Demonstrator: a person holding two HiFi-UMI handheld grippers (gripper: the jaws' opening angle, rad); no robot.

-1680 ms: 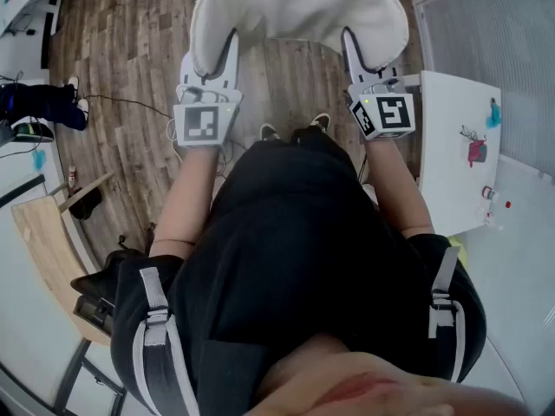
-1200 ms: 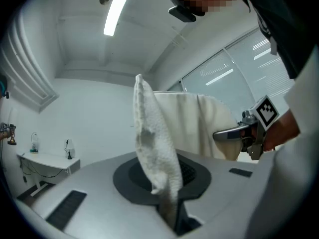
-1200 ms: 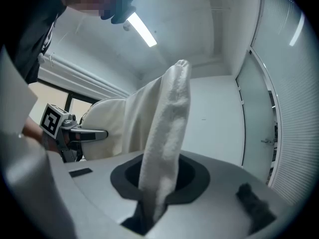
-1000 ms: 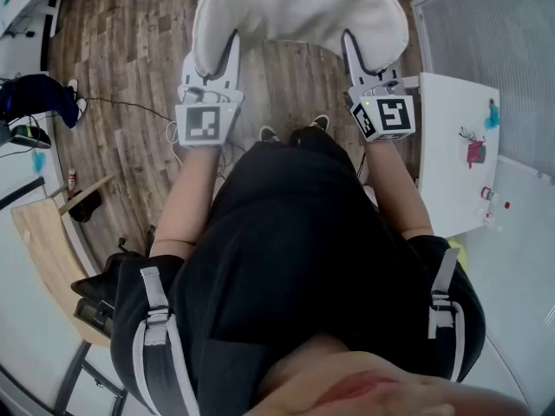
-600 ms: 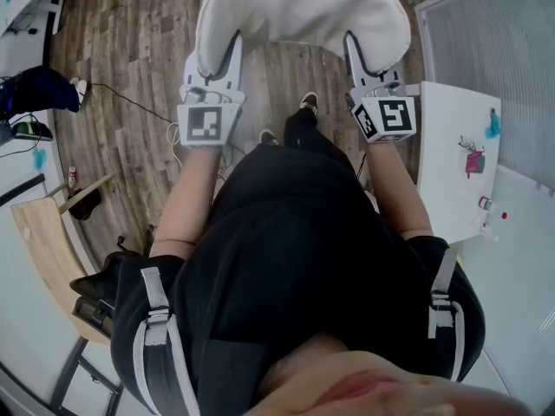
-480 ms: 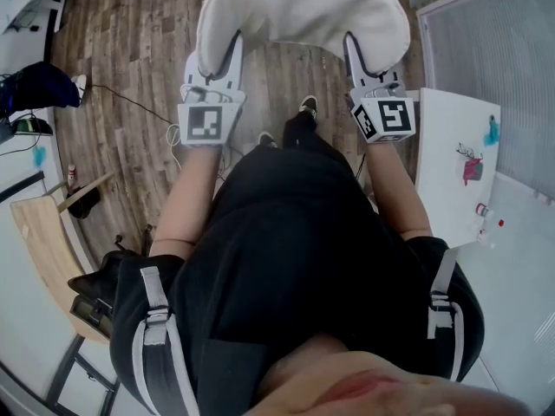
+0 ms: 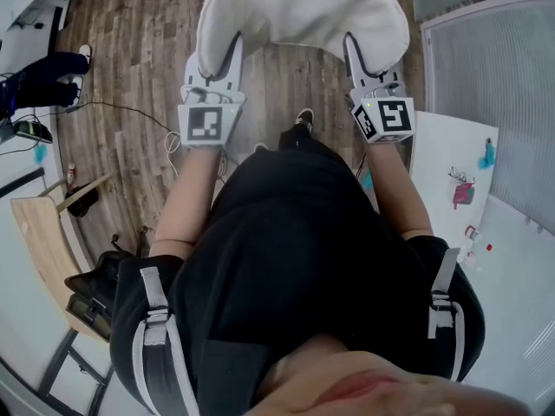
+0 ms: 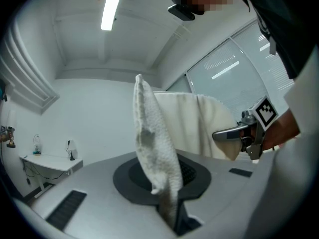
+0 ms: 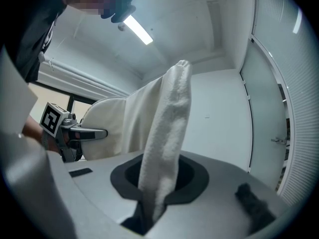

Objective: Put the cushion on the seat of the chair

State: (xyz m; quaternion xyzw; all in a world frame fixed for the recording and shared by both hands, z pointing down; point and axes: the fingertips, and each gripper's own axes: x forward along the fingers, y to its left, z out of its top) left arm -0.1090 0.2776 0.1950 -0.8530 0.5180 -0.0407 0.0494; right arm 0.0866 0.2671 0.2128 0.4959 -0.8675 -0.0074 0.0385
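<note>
A white fluffy cushion [image 7: 299,11] hangs in front of the person at the top of the head view, held by its two near corners. My left gripper [image 7: 227,52] is shut on its left corner and my right gripper [image 7: 354,50] on its right corner. In the left gripper view the cushion's edge [image 8: 153,148] rises out of the closed jaws, with the right gripper [image 8: 234,132] across from it. The right gripper view shows the cushion's other edge [image 9: 162,148] pinched the same way, and the left gripper [image 9: 88,132] beyond. No chair seat is clearly in view.
Below lies a wooden plank floor [image 7: 143,50] with a cable [image 7: 130,107] across it. A white table [image 7: 451,167] with small items stands at the right, beside a glass partition [image 7: 494,76]. A light wooden piece on metal legs [image 7: 39,237] is at the left. Another person's dark legs [image 7: 35,81] are at the upper left.
The person has stepped forward with the cushion still held by both grippers. The white table has slid down and right in the head view, and one foot has moved ahead.
</note>
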